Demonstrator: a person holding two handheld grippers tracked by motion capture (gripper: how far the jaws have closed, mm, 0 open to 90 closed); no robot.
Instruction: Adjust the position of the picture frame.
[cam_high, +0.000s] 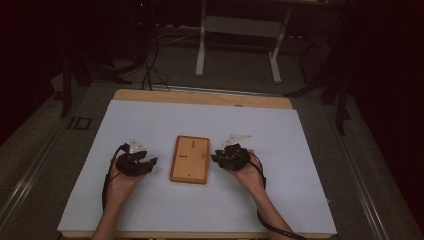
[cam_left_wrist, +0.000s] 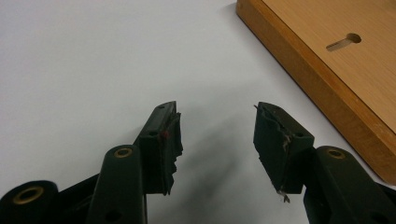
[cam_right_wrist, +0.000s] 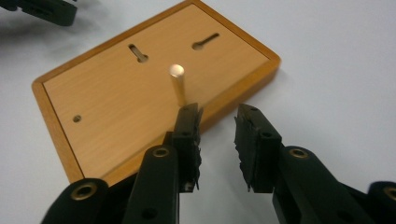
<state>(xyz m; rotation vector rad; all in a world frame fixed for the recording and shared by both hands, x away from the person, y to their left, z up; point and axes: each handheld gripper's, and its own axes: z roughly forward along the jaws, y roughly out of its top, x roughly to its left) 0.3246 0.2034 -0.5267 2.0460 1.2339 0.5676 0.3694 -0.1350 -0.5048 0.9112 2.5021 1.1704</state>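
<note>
Wooden board, a small framed rectangular panel with two keyhole slots, a short brass-coloured peg standing up from its face and a tiny hole near one corner, lies flat in the middle of the white sheet that covers the table, with a gripper on either side of it. Nothing appears to have been done to it yet: it sits square on the sheet, no jaw touches it, and nothing is fitted into its slots. The left gripper rests low over the sheet just beside the board's long edge, its jaws standing well apart with only bare sheet between them. The right gripper is near the opposite edge, pointing at the board; its jaws stand apart by a narrower gap and hold nothing, and the peg rises just beyond the tip of one jaw. By the look of it the work is at its very start, an approach rather than a grip. What seems left is closing in on the board or its peg, taking hold, and whatever handling follows.
</note>
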